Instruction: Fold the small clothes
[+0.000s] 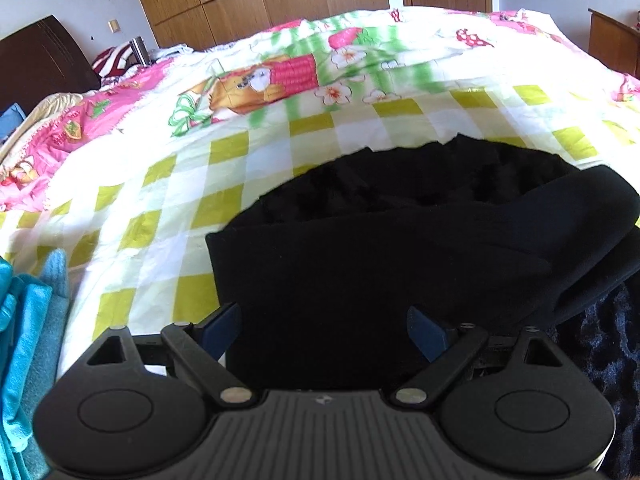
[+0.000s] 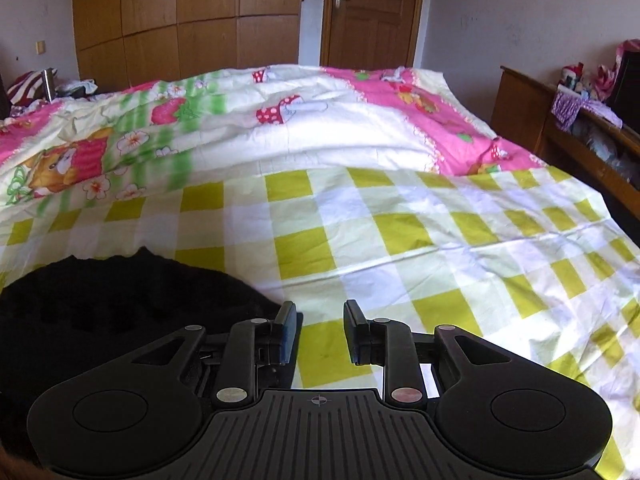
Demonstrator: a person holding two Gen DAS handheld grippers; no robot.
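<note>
A black garment (image 1: 380, 248) lies on the checked bed sheet (image 1: 168, 216), with a smooth folded layer on top of a fuzzier one. My left gripper (image 1: 324, 328) hovers over its near edge, open wide, nothing between its fingers. In the right wrist view the same black garment (image 2: 112, 304) shows at the lower left. My right gripper (image 2: 320, 320) is just right of it over the sheet (image 2: 400, 240), jaws partly apart and empty. Its left finger (image 2: 286, 326) sits at the garment's edge; I cannot tell if it touches.
Turquoise cloth (image 1: 24, 340) lies at the left edge of the bed. A pink and white cartoon quilt (image 2: 304, 120) covers the far half. Wooden wardrobes (image 2: 180, 16) and a door (image 2: 372, 12) stand behind. A wooden shelf (image 2: 568, 136) with clutter runs along the right.
</note>
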